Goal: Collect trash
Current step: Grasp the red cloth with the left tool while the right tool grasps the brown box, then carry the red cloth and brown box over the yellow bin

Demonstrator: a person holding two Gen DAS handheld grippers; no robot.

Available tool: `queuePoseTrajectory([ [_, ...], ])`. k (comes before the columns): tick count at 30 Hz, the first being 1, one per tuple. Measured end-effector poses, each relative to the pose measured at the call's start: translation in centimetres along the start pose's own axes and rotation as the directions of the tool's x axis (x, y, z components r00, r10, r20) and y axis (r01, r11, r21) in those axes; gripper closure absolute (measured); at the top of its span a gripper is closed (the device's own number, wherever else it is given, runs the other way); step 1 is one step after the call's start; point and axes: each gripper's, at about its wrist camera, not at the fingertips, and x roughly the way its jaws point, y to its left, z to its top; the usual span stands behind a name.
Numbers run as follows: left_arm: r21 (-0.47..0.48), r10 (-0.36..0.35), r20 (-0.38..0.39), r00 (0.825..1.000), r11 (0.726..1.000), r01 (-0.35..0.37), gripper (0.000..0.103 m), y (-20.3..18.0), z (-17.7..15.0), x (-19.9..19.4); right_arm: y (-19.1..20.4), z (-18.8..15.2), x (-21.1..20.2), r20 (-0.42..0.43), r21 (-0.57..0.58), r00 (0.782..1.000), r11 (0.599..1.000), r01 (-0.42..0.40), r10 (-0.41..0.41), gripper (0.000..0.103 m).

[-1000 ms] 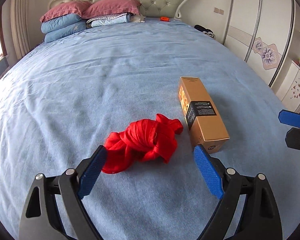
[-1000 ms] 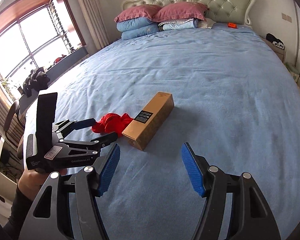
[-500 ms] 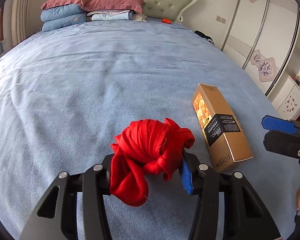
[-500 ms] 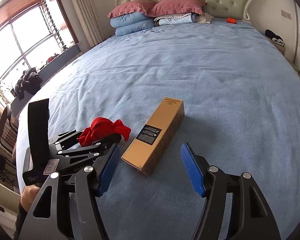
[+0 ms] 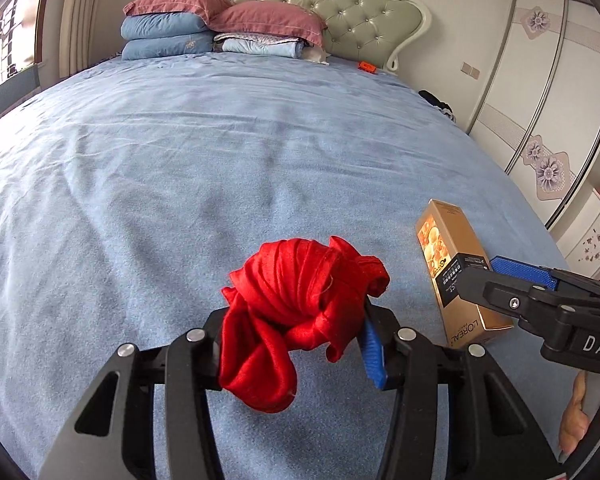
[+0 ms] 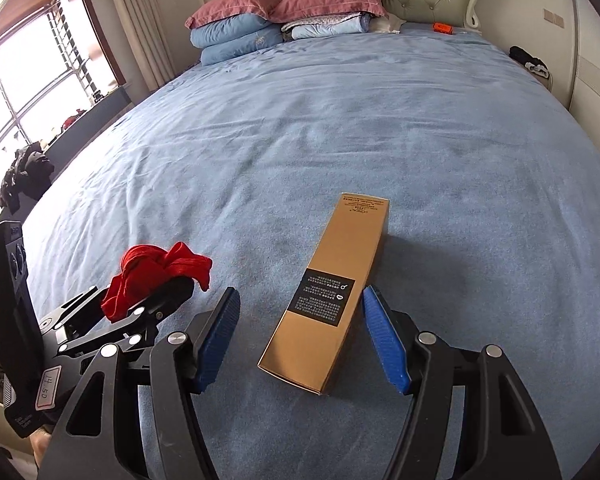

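A crumpled red cloth (image 5: 300,312) is clamped in my left gripper (image 5: 296,344), which is shut on it just above the blue bedspread (image 5: 180,200); the cloth hides the left pad. A gold carton (image 6: 340,280) with a black label lies flat on the bed, to the right of the cloth. My right gripper (image 6: 300,340) is open, its blue pads on either side of the carton's near end. The right pad is close to the carton's edge and the left pad stands apart. In the left wrist view the carton (image 5: 456,276) lies partly behind the right gripper (image 5: 478,274). The right wrist view shows the red cloth (image 6: 156,276) in the left gripper (image 6: 156,300).
Stacked pink and blue pillows (image 5: 220,28) lean on the tufted headboard (image 5: 340,12). A small orange object (image 5: 367,66) lies near the bed's far right corner. A wardrobe (image 5: 540,100) stands to the right, a window (image 6: 32,80) to the left. Dark clothes (image 6: 530,60) sit beside the bed.
My left gripper closed on the red cloth, which now hangs bunched between its fingers. My right gripper moved forward until its pads flank the carton's near end.
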Motion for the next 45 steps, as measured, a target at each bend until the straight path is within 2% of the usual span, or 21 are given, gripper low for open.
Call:
queuePoseTrajectory([
  [7, -0.011, -0.021, -0.008, 1.000, 1.000, 0.021, 0.054, 0.2, -0.3, 0.1, 0.1, -0.4, 1.8, 0.013, -0.024, 0.989, 0.989, 0.146, -0.145, 0.042],
  [9, -0.009, -0.020, -0.010, 1.000, 1.000, 0.020, 0.054, 0.2, -0.4, 0.1, -0.1, -0.9, 2.4, -0.003, -0.025, 0.989, 0.989, 0.147, -0.148, 0.057],
  [11, -0.008, -0.024, -0.007, 1.000, 1.000, 0.024, 0.054, 0.0, -0.4, 0.1, -0.3, -1.5, 3.0, -0.018, -0.029, 0.989, 0.989, 0.145, -0.145, 0.065],
  [13, -0.004, -0.035, -0.005, 0.999, 0.999, 0.035, 0.054, -0.1, -0.5, 0.0, -0.3, -2.1, 3.2, -0.009, -0.039, 0.989, 0.988, 0.148, -0.149, 0.067],
  [18, 0.015, -0.034, 0.037, 0.999, 0.999, 0.034, 0.054, -0.9, -0.5, -1.0, 0.0, -3.1, 1.7, 0.006, -0.048, 0.994, 0.993, 0.112, -0.112, 0.068],
  [22, 0.021, -0.013, 0.042, 0.999, 1.000, 0.012, 0.054, -1.5, -0.9, -1.2, -0.1, -3.3, 1.2, 0.010, -0.040, 0.996, 0.995, 0.090, -0.089, 0.068],
  [31, -0.039, 0.047, 0.054, 0.997, 0.998, -0.045, 0.054, -2.1, -2.5, -2.9, -0.9, -4.1, -3.1, 0.089, -0.026, 0.992, 0.996, 0.087, -0.084, 0.068],
  [39, -0.008, 0.042, 0.101, 0.994, 0.999, -0.041, 0.054, -7.0, -6.3, -7.6, -2.7, -7.5, -8.7, 0.140, -0.008, 0.990, 1.000, 0.029, -0.028, 0.068],
  [42, 0.001, 0.003, 0.092, 0.996, 1.000, -0.003, 0.054, -9.6, -7.6, -8.7, -4.9, -9.5, -11.1, 0.140, 0.040, 0.990, 0.999, -0.028, 0.023, 0.068],
  [45, 0.054, -0.038, 0.074, 0.997, 0.998, 0.034, 0.054, -13.2, -8.9, -9.7, -7.4, -11.6, -14.3, 0.164, 0.077, 0.985, 0.994, -0.071, 0.057, 0.068],
])
